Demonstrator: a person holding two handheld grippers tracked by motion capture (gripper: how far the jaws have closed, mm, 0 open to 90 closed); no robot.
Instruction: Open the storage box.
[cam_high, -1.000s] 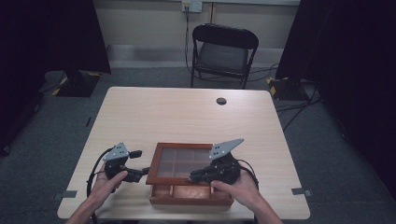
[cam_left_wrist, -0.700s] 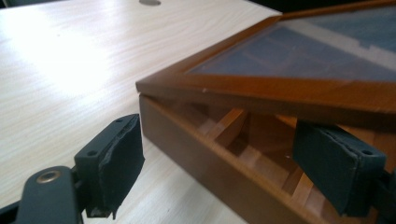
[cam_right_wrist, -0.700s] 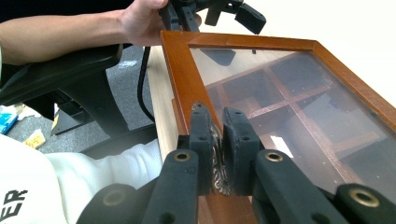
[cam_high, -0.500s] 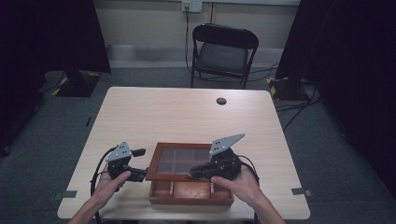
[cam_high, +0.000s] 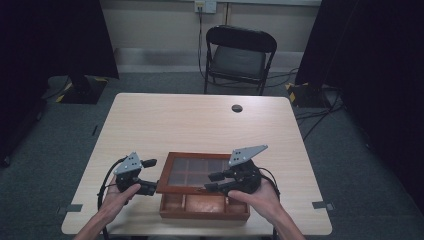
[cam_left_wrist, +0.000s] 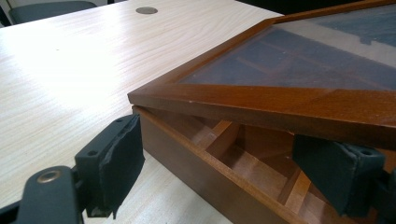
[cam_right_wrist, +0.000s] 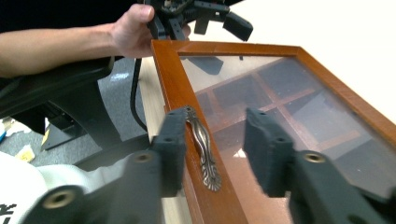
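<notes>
A reddish-brown wooden compartment box (cam_high: 205, 205) sits near the person's edge of the pale wood-grain table (cam_high: 200, 120), and its glass-paned wooden lid (cam_high: 197, 172) is tilted up at the front, so that the front row of compartments lies uncovered below it.

The left gripper (cam_high: 150, 176) is at the box's left side. In the left gripper view its black jaws stand apart, straddling the box's left front corner (cam_left_wrist: 140, 112): one pad (cam_left_wrist: 114, 161) is outside the box wall over the table, while the other (cam_left_wrist: 338, 170) is inside, beneath the raised lid frame. Neither pad presses on the wood.

The right gripper (cam_right_wrist: 210, 144) is at the lid's front edge. Its jaws have just been opening, and the ornate brass handle (cam_right_wrist: 204, 154) on the lid frame lies between them. The left pad is close against the handle, though whether it touches cannot be told; the other pad is clear of it, over the glass.

Beyond the box, toward the far edge of the table, a small dark round disc (cam_high: 237, 108) is set in the tabletop. A black folding chair (cam_high: 240, 57) stands behind the table on the grey floor.
</notes>
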